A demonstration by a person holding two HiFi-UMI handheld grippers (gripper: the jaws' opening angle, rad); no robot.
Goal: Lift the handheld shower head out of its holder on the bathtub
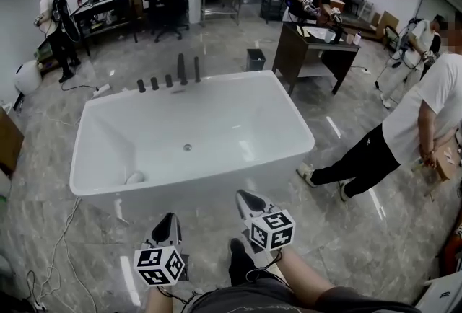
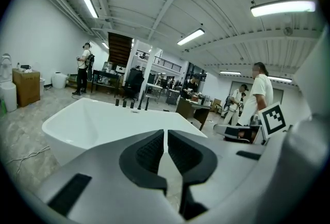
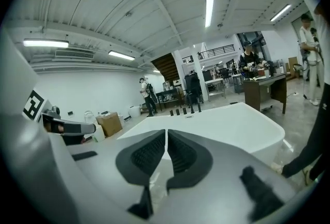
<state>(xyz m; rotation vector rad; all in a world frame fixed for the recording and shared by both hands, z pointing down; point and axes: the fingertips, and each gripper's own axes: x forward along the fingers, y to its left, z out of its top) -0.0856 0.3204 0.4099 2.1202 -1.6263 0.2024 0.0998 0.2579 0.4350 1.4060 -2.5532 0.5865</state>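
A white freestanding bathtub [image 1: 216, 79] fills the middle of the head view. On its far rim stands a row of black fittings [image 1: 168, 79]; two of them are tall and slim [image 1: 182, 68], and I cannot tell which is the handheld shower head. The same fittings show small and far off in the left gripper view [image 2: 131, 104] and the right gripper view [image 3: 185, 110]. My left gripper [image 1: 170, 218] [image 2: 165, 132] and right gripper [image 1: 244, 196] [image 3: 166, 132] hover on the near side of the tub, short of its front rim. Both are shut with nothing between the pads.
A person in a white shirt and black trousers [image 1: 404, 131] stands right of the tub. A dark desk [image 1: 317, 48] and a black bin [image 1: 255, 59] stand behind it. Cables [image 1: 43, 254] trail on the floor at the left. A small white object [image 1: 135, 177] lies inside the tub.
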